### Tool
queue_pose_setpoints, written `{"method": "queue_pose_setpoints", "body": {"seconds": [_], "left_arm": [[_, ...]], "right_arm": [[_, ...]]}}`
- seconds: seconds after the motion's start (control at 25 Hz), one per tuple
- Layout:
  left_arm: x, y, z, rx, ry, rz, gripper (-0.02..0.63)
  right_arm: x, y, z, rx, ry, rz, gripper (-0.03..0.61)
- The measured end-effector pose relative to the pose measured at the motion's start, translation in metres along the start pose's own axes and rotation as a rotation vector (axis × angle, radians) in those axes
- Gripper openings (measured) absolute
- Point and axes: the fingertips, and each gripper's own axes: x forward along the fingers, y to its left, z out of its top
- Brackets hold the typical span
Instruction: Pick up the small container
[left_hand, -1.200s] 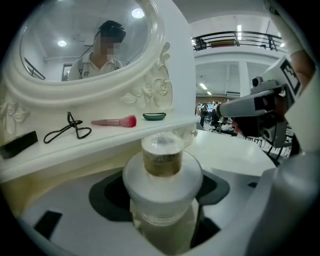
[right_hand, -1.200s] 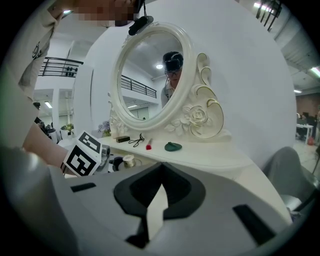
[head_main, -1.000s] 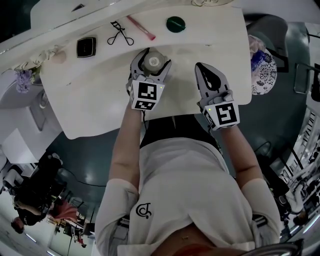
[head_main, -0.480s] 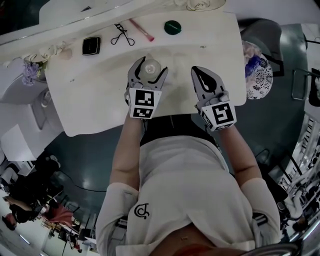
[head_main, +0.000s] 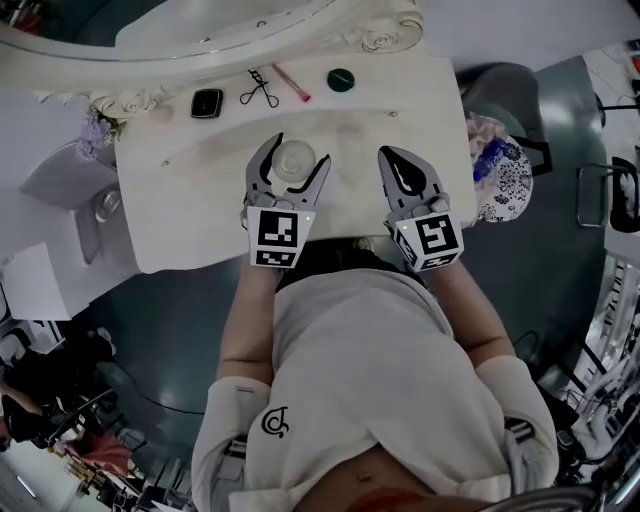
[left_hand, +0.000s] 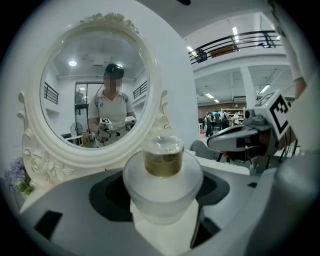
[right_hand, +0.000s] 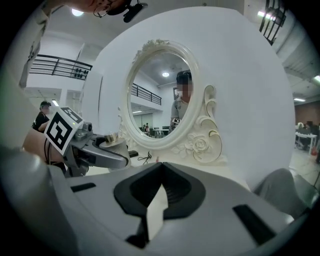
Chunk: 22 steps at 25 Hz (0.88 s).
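The small container (head_main: 293, 160) is a round frosted jar with a gold neck and a clear cap. It sits between the jaws of my left gripper (head_main: 290, 158), which is shut on its body over the white dressing table (head_main: 190, 200). In the left gripper view the container (left_hand: 162, 175) fills the gap between the grey jaws of the left gripper (left_hand: 164, 207). In the right gripper view the jar (right_hand: 111, 139) rides in the left gripper a little above the tabletop. My right gripper (head_main: 392, 160) hangs beside it on the right, shut and empty, its pads together in its own view (right_hand: 160, 175).
An ornate white oval mirror (head_main: 250, 30) stands at the back of the table. In front of it lie a black compact (head_main: 207, 103), an eyelash curler (head_main: 260, 90), a pink stick (head_main: 292, 83) and a green round lid (head_main: 340, 79). Purple flowers (head_main: 97, 130) are at the left, a patterned chair (head_main: 500, 170) at the right.
Both grippers have drawn back from the mirror toward the table's front edge. The container has stayed in the left jaws throughout. The right gripper has stayed shut.
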Motion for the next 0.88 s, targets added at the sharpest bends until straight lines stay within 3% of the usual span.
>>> {"method": "queue_pose_setpoints", "body": {"seconds": [0.52,0.88], "left_arm": [[-0.069,-0.008,0.100,0.056,-0.173,0.026,0.350],[-0.093,-0.007,0.118,0.102,-0.189,0.039,0.350]], "right_arm": [[-0.031,0.012,0.076,-0.067,-0.146,0.048,0.006],[-0.039,0.017,0.096,-0.075,-0.188,0.066,0.006]]}}
